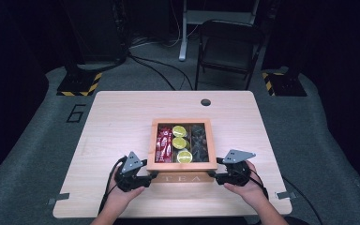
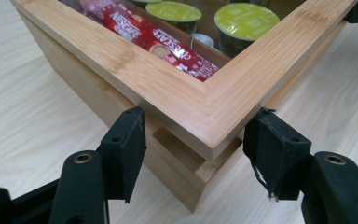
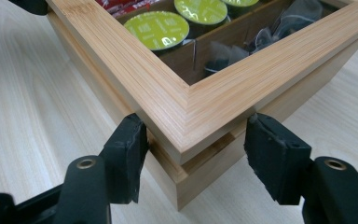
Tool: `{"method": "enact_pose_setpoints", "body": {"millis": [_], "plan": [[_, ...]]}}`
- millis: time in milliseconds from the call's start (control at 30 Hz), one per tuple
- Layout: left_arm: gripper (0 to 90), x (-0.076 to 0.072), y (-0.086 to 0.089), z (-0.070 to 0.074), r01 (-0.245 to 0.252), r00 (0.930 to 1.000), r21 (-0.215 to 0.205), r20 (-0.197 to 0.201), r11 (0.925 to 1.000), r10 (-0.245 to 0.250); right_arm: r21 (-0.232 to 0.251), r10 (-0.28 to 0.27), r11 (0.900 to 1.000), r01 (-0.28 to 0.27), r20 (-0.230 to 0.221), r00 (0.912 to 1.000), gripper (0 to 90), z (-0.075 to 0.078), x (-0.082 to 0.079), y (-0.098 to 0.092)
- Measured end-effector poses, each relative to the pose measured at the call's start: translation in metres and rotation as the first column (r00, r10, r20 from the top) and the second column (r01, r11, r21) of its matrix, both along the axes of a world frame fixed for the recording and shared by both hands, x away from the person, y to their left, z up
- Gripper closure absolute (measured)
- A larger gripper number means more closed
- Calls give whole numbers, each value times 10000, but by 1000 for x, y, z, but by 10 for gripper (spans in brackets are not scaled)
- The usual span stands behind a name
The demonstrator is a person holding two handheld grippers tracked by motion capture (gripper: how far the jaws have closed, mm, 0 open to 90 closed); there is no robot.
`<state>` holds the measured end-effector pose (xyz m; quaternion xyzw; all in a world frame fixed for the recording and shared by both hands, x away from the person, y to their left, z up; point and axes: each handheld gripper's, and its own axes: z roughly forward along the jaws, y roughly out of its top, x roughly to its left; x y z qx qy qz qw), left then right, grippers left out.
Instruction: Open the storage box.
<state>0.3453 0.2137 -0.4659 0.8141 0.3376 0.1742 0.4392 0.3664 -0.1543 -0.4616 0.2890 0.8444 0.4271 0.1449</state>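
left gripper (image 1: 153, 174): jaws part open astride the near left corner of the tea box (image 2: 186, 100), pads just beside the lid's edges, grip not clearly made
right gripper (image 1: 212, 175): same at the near right corner
progress: both corners framed; lid (image 3: 186, 105) closed, lifting probably ahead
tea box: near middle of tabletop (image 1: 117, 117), squarish, lettered front facing the person, compartments running near to far

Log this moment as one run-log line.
left gripper: straddles tea box lid corner | right gripper: same, opposite corner | lid: barely raised
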Motion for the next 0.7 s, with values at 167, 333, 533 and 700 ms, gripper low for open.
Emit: {"method": "enact_pose_setpoints", "body": {"millis": [167,333,533,700], "plan": [[390,-1,1,6,-212,9996,-204,198,9996,216,124,-147,9998,142,342,9993,417,2,0,1],[391,-5,0,14,-403,9968,-193,677,9990,415,401,-432,9984,404,710,9965,428,7,-1,-1],[390,-3,0,20,-436,9966,-232,688,9988,451,688,-584,9962,543,596,9965,432,12,0,-2],[393,0,1,30,-338,9977,-205,573,9992,350,866,-628,9946,579,550,9965,431,17,2,-4]]}}
